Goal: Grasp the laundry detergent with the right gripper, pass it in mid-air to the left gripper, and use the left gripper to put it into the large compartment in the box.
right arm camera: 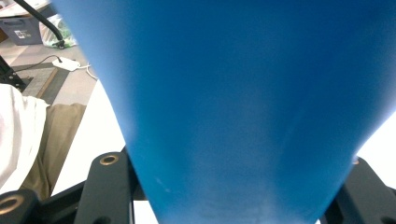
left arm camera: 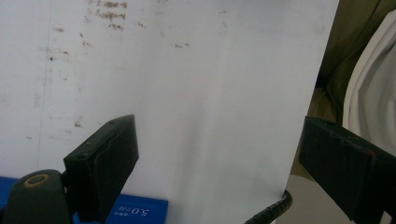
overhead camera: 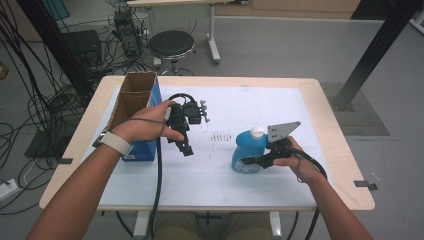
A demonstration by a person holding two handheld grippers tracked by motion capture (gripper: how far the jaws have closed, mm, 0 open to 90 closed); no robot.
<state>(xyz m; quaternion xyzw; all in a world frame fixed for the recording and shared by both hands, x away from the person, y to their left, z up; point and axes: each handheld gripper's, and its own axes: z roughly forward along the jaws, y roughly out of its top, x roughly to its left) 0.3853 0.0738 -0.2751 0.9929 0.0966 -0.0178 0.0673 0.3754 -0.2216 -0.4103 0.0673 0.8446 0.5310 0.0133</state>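
Now: right tongs [overhead camera: 248,161] clamp the blue bottle [overhead camera: 248,150]; left tongs [overhead camera: 186,148] hang released.
From above, the bottle stands on the bench [overhead camera: 280,107] within the right tongs, well apart from the left ones beside a cardboard box [overhead camera: 135,95]. Left gripper view: spread tongs [left arm camera: 233,163] above bare bench. Right gripper view: blue bottle [right arm camera: 243,107] wedged between the tongs.

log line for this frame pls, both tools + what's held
left tool: open, empty, above the table beside cardboard box | right tool: shut on blue bottle | bottle: upright on table, white cap on
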